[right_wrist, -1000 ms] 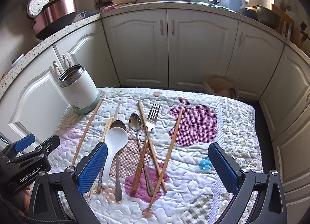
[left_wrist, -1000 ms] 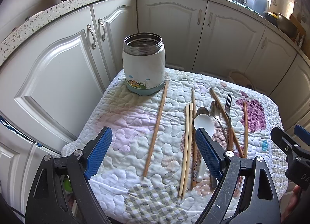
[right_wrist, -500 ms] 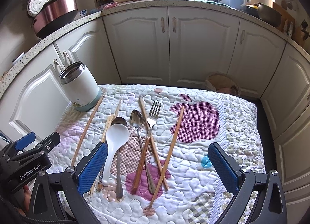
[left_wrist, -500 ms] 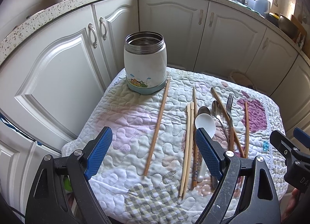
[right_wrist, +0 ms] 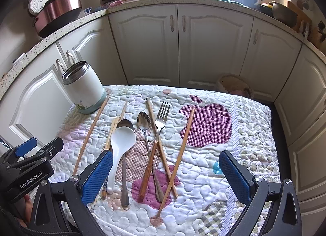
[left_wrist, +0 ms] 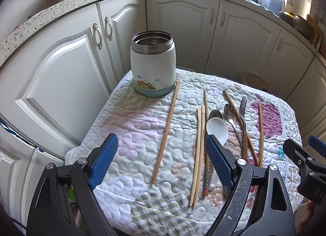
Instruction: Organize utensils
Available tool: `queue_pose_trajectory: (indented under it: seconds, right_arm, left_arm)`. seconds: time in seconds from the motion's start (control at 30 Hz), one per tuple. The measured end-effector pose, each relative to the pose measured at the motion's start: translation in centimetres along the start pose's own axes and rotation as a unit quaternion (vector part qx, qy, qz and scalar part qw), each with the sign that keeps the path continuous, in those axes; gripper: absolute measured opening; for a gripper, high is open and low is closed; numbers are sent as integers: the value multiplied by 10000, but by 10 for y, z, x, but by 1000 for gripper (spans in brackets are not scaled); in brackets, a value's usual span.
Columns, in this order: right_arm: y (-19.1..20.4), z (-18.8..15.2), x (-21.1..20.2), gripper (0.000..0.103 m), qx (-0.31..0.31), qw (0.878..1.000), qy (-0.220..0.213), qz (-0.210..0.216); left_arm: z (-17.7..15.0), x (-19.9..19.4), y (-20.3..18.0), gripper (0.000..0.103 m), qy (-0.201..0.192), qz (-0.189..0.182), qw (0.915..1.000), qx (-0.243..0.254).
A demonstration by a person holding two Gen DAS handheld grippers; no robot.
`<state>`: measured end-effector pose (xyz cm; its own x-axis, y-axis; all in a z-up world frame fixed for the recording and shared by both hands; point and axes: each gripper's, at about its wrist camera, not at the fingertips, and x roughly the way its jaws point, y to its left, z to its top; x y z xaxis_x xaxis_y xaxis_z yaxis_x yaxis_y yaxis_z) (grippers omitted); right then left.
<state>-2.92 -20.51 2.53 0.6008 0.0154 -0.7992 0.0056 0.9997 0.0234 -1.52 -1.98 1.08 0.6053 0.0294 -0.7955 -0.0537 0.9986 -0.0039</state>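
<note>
We held the left gripper (left_wrist: 161, 162) wide open and empty above the near edge of the quilt (left_wrist: 142, 125), with a single chopstick (left_wrist: 166, 132) lying in the gap between its fingers. The right gripper (right_wrist: 166, 172) was equally spread and held nothing, poised over a tangle of utensils: a white spoon (right_wrist: 120, 144), two metal spoons, a fork (right_wrist: 161, 119) and several crossed chopsticks. The open jar (left_wrist: 153, 62) stood upright at the far left corner of the quilt, its base touching the tip of the single chopstick. We judged the main risk to be the crossings: closing on one stick would probably drag or flick its neighbours, and the soft quilt could let a thin stick sink away from the fingertips. The white spoon seemed to rest partly on a metal one, though we could not tell for sure. The quilt covered a low surface ringed by white cabinets (right_wrist: 177, 48) under a speckled counter (right_wrist: 203, 0) holding a pot (right_wrist: 59, 10).
</note>
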Motion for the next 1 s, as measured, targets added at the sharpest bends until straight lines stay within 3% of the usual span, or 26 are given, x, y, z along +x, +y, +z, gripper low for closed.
queue_pose_trajectory:
  seconds: [0.47, 1.0]
  right_arm:
    - [-8, -1, 4, 103, 85, 9999, 49, -28]
    - [-7, -3, 11, 103, 158, 9996, 181, 115]
  left_arm:
    - [-1, 10, 20, 88, 239, -128, 9991, -312]
    - [1, 20, 17, 88, 374, -124, 9989, -262]
